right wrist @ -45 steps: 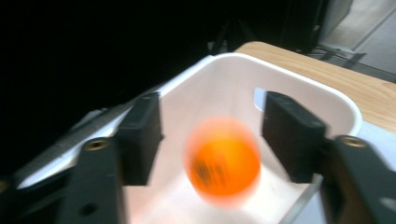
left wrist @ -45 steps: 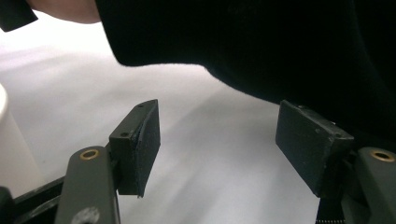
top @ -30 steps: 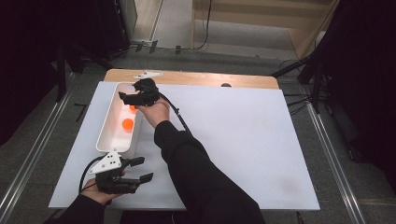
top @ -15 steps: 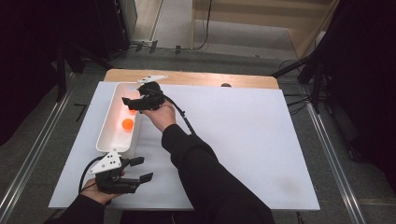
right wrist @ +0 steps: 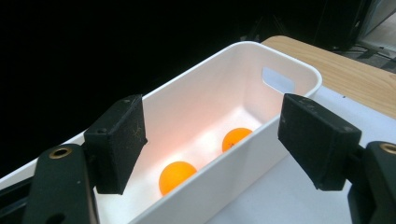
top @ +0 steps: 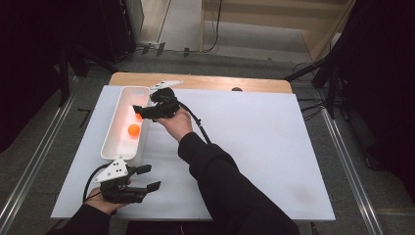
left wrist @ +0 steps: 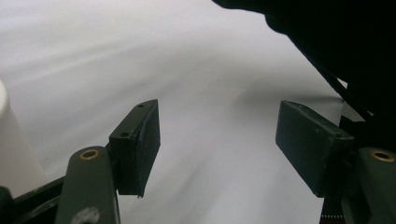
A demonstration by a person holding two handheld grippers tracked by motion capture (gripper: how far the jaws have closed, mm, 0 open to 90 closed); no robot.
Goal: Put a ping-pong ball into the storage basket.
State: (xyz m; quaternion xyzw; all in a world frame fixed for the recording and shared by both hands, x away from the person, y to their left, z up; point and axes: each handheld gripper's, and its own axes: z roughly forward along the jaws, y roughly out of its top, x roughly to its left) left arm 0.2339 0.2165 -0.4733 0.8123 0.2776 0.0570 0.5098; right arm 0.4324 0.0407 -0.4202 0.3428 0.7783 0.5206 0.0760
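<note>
A white oblong bin (top: pixel 112 128) stands at the table's left with two orange balls in it, one in plain sight (top: pixel 133 129) and one (top: pixel 138 118) partly behind my right gripper (top: pixel 140 111). That gripper hovers at the bin's right rim, jaws open and empty, pointing into it. In the right gripper view the bin (right wrist: pixel 289 65) lies beyond my right gripper (right wrist: pixel 218 140), with the nearer ball (right wrist: pixel 177 176) and the farther ball (right wrist: pixel 236 137) on its floor. My left gripper (top: pixel 149 177) rests low at the front left, open and empty. The left gripper (left wrist: pixel 217 140) faces bare white tabletop.
A white sheet (top: pixel 254 147) covers the table, with a wooden strip (top: pixel 220 83) along its far edge. The right forearm in a dark sleeve (top: pixel 220 176) crosses the middle front. The bin's corner (left wrist: pixel 11 140) sits close to the left gripper. Dark floor and stands surround the table.
My right gripper has drawn back a little from over the bin toward its right rim and nearer the person. The left gripper has stayed put.
</note>
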